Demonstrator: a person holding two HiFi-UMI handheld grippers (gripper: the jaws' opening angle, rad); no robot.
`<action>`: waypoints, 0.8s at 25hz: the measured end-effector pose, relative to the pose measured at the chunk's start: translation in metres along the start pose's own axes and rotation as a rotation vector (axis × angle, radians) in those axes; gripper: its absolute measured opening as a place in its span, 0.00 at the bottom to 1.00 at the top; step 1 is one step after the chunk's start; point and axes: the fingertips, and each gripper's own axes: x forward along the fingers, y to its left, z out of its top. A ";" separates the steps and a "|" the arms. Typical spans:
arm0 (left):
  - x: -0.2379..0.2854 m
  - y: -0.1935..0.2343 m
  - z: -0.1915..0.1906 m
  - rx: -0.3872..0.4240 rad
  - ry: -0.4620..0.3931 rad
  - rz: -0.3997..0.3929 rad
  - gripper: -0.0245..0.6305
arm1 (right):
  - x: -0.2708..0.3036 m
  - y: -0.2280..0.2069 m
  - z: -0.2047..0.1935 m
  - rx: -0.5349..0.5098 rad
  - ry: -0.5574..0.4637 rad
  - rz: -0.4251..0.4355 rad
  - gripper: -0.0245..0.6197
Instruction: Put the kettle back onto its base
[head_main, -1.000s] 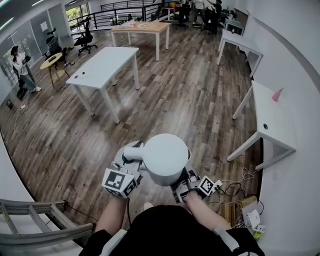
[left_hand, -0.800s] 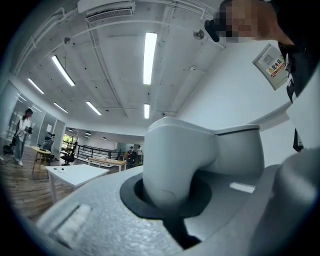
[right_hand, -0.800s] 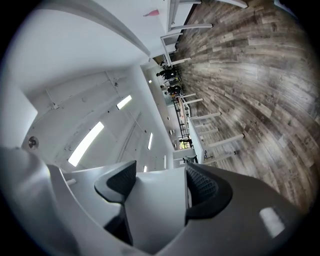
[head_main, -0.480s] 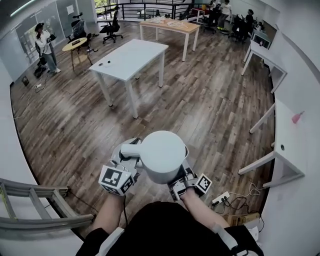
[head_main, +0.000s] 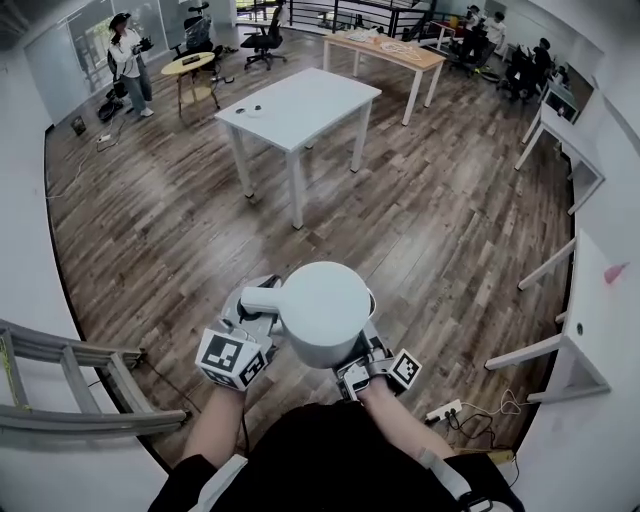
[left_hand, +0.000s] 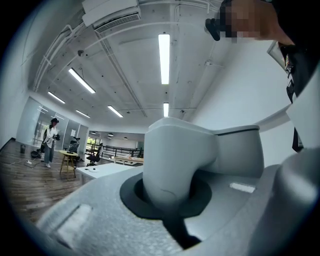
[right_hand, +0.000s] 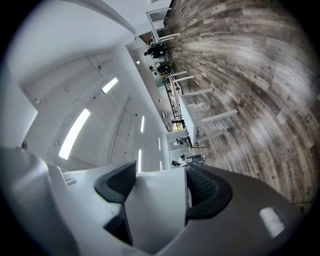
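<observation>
I carry a white kettle (head_main: 325, 310) over the wooden floor, held between both grippers at chest height. My left gripper (head_main: 258, 318), with its marker cube below, is shut on the kettle's handle (left_hand: 172, 160), which sticks out to the left. The left gripper view shows the jaws closed round that handle. My right gripper (head_main: 362, 352) is shut on the kettle's right side. In the right gripper view its black pads (right_hand: 116, 182) press a white part of the kettle (right_hand: 156, 212) from both sides. No kettle base shows in any view.
A white table (head_main: 300, 105) stands ahead, a wooden table (head_main: 385, 50) beyond it. White desks (head_main: 600, 300) line the right wall. A metal ladder (head_main: 70, 370) lies at the left. A person (head_main: 125, 45) stands far left. A power strip (head_main: 445, 410) lies on the floor.
The room has slid past: the white table has shifted right and come nearer to the middle, the ladder more into view. Both grippers keep the same hold on the kettle.
</observation>
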 end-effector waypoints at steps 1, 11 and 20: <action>-0.001 0.003 -0.003 -0.005 0.003 0.012 0.04 | 0.002 -0.003 0.000 0.003 0.010 -0.009 0.53; 0.036 0.044 -0.006 -0.017 -0.001 0.121 0.04 | 0.068 -0.013 0.027 0.015 0.122 -0.052 0.53; 0.100 0.065 0.006 0.027 -0.030 0.165 0.04 | 0.138 -0.008 0.077 0.025 0.194 -0.017 0.53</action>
